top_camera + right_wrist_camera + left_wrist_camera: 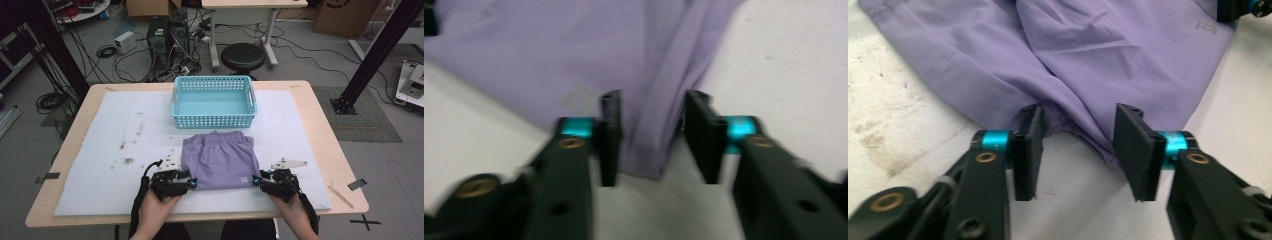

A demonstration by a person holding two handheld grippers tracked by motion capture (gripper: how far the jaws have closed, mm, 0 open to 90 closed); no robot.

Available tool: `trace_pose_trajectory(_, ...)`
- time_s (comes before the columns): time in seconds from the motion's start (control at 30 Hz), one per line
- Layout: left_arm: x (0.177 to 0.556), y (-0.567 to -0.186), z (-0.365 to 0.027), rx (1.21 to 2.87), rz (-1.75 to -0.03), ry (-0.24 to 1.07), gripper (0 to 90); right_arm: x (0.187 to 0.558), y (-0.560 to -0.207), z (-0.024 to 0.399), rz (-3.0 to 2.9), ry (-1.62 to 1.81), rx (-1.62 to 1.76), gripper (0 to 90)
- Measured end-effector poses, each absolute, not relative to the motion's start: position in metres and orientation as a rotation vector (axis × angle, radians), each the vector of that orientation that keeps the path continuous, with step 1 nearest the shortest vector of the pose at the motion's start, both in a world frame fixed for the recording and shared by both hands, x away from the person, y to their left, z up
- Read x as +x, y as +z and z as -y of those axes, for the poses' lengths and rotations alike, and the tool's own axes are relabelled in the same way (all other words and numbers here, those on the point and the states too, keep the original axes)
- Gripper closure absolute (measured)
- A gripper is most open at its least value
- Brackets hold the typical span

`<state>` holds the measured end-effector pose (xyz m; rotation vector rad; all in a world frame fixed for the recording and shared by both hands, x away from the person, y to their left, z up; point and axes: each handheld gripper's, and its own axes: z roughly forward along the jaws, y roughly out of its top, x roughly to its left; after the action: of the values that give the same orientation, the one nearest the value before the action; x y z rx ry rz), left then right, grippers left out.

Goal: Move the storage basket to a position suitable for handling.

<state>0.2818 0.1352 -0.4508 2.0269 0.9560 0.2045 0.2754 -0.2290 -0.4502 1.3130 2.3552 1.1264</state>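
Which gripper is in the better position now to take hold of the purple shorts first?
Probably the right gripper: the corner of the purple shorts lies well between its open jaws. The left gripper, also open, has only the hem edge at its jaw tips.

Lilac shorts (220,160), a light blue perforated basket (214,102), and black claws with turquoise accents.

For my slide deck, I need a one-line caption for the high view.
Two hand-held grippers, left gripper and right gripper, straddle the near corners of purple shorts before a blue basket.
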Motion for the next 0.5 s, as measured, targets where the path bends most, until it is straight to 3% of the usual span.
trace_pose_trajectory(0.1, 0.2809, -0.451, -0.1319, 2.04, -0.931, 0.187, 68.0, 0.2737, -0.4498, 0.2247, -2.372, 1.131, 1.291, 77.8)
trace_pose_trajectory(0.27, 0.2829, -0.4502, -0.1318, 2.042, -0.897, 0.157, 85.2, 0.2745, -0.4489, 0.2268, -2.371, 1.167, 1.3, 84.7)
trace_pose_trajectory(0.5, 0.2795, -0.4458, -0.1396, 2.015, -0.885, 0.142, 88.4, 0.2737, -0.4475, 0.2269, -2.385, 1.196, 1.307, 86.2)
